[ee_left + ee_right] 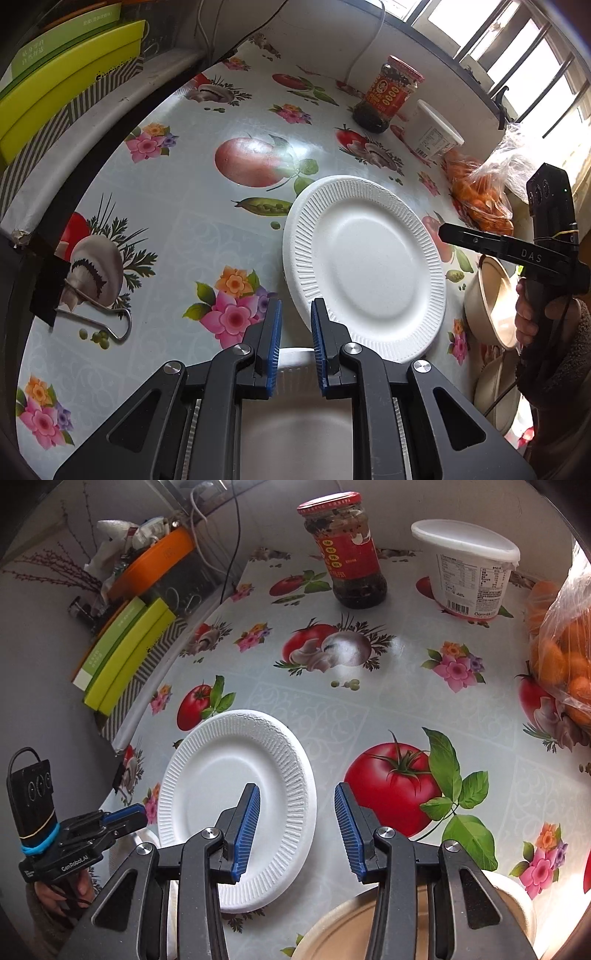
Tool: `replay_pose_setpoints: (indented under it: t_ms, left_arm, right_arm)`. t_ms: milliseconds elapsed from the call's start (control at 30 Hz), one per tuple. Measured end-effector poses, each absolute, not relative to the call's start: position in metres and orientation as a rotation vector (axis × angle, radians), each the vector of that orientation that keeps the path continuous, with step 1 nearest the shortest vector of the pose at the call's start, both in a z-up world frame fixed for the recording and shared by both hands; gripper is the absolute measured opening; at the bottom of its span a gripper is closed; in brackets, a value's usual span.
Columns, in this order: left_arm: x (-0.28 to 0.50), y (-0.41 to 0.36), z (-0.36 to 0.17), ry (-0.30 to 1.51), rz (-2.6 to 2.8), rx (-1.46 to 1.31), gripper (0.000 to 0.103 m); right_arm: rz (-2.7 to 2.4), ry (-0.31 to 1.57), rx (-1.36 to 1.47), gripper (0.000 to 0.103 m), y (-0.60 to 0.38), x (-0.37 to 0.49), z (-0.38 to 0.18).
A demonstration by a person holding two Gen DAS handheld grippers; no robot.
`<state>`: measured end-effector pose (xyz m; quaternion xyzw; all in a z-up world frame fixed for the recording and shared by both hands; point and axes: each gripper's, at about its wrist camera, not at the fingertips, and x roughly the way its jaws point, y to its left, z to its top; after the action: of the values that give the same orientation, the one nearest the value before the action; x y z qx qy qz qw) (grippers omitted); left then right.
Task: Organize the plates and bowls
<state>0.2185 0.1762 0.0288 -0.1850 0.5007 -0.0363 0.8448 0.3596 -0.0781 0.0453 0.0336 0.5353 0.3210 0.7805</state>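
The flowered tablecloth (369, 709) had its middle free as sorting room, with the jar (345, 550) and tub (465, 565) pushed back; a white foam plate (365, 266) lay flat there, beige bowls (491, 299) waiting at the near edge. The right gripper (297, 829) hung over the plate's rim, jaws apart and empty. The left gripper (295, 343), jaws nearly together, gripped nothing just before that plate, above a second white plate (295, 428).

Home kitchen/dining corner: veg-print oilcloth (369, 709) on table, chili sauce jar (347, 554), bagged oranges (565, 657), barred window (517, 48).
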Motion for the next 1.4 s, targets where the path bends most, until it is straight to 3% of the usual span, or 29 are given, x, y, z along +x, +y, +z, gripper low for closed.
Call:
replay_pose_setpoints:
  t_ms: [633,1167,1400]
  left_arm:
    - [0.216,0.172,0.046,1.057,-0.069,-0.318,0.017]
    - [0.236,0.159,0.027,1.138,-0.102,-0.385,0.017]
    - [0.237,0.157,0.025,1.143,-0.131,-0.417,0.017]
  right_arm:
    - [0.667,1.183,0.032,0.042,-0.069,0.361,0.041]
    - [0.693,1.217,0.043,0.042,-0.058,0.366,0.032]
    - [0.691,1.217,0.021,0.024,-0.054,0.363,0.031]
